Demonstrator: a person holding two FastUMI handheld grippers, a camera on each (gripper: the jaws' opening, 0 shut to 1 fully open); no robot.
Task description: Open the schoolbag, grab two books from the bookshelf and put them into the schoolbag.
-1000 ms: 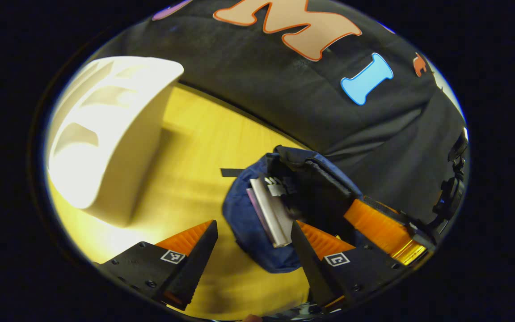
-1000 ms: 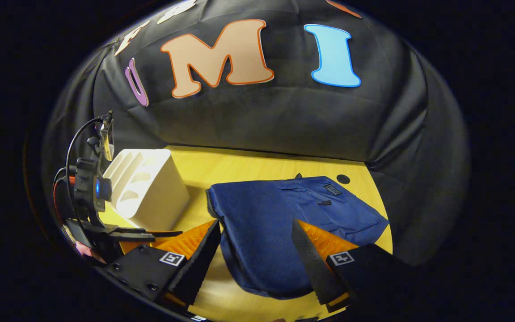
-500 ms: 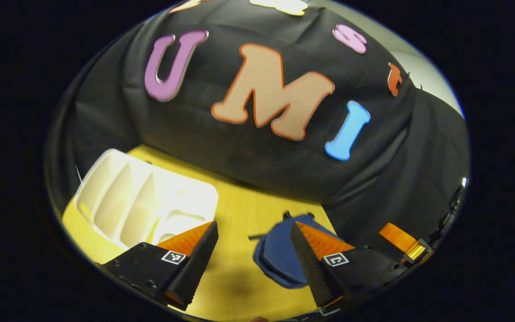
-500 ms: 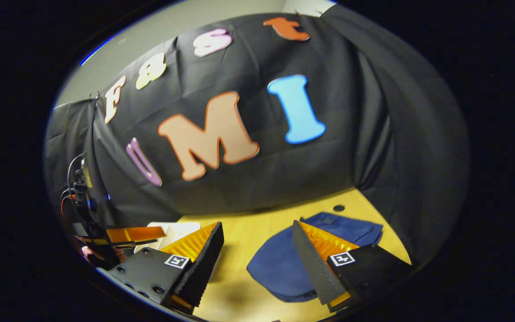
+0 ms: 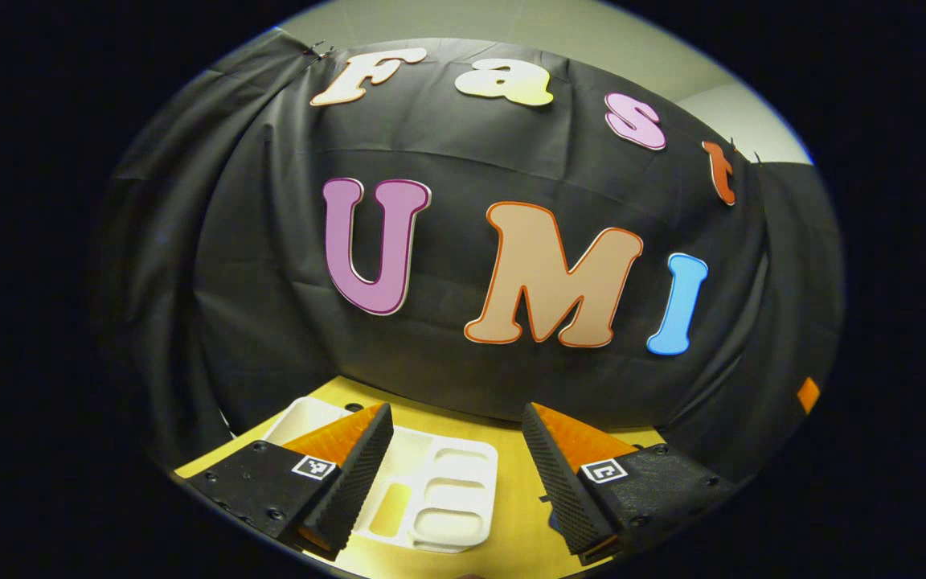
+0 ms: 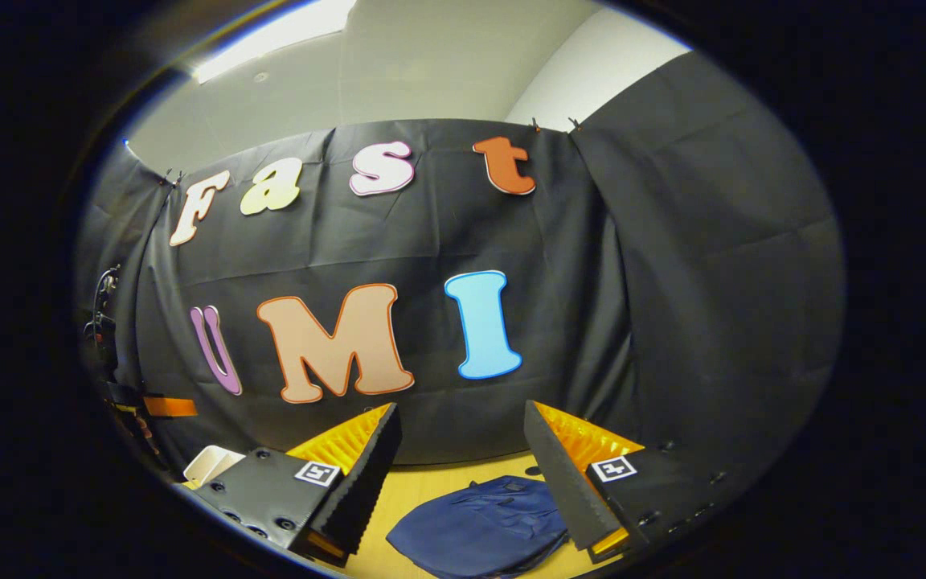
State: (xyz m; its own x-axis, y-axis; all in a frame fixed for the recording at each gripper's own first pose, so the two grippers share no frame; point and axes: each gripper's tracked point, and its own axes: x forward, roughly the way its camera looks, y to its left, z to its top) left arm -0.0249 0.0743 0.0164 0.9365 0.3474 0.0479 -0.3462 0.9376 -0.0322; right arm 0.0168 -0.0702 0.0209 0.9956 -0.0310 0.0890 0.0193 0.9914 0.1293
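The left gripper [image 5: 456,474] hung above the yellow wooden table [image 5: 511,523] with its jaws spread wide and nothing between them. Below it lay the white bookshelf [image 5: 439,498], its bare compartments facing up. The right gripper [image 6: 463,482] was likewise released and empty, raised over the same table. The navy schoolbag [image 6: 479,527] lay flat on the table, right of the bookshelf [image 6: 210,465], whose corner showed at the far left of the right gripper view. The books could not be made out.
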